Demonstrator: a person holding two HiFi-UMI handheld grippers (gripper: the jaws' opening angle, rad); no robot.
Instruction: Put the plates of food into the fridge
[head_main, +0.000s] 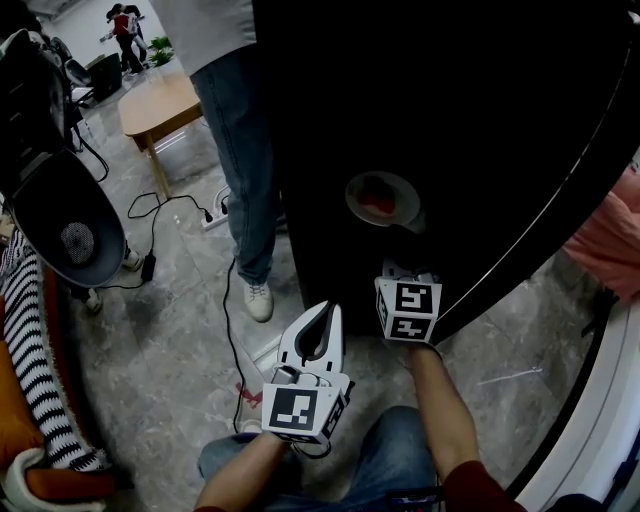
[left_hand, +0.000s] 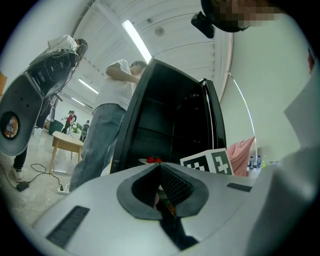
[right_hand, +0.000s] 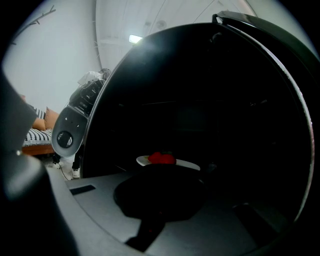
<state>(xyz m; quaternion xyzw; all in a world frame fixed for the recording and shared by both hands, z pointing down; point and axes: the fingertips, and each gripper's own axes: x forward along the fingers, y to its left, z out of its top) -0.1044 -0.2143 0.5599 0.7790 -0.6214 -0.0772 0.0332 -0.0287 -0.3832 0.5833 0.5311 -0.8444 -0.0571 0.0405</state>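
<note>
Black fridge (head_main: 480, 120) stands open, its inside dark, and a white plate (head_main: 383, 200) with red food (head_main: 378, 203) on it sits inside on a shelf. The only markings to read are the black-and-white square patterns on each marker cube (head_main: 408, 310); they carry no words.

The person's right forearm (head_main: 440, 400) reaches straight forward, bare up to a dark red sleeve, pointing the right gripper (right_hand: 163, 169) into the fridge. Its jaws are drawn together at the plate's near rim and, as far as the gloom allows, pinch it.

The left gripper (head_main: 327, 308) is held lower and nearer the body, over the grey stone floor (head_main: 170, 330) in front of the fridge. Its jaws meet at the tips with nothing held between them. Someone in jeans (head_main: 245, 150) stands beside the fridge's left edge.
</note>
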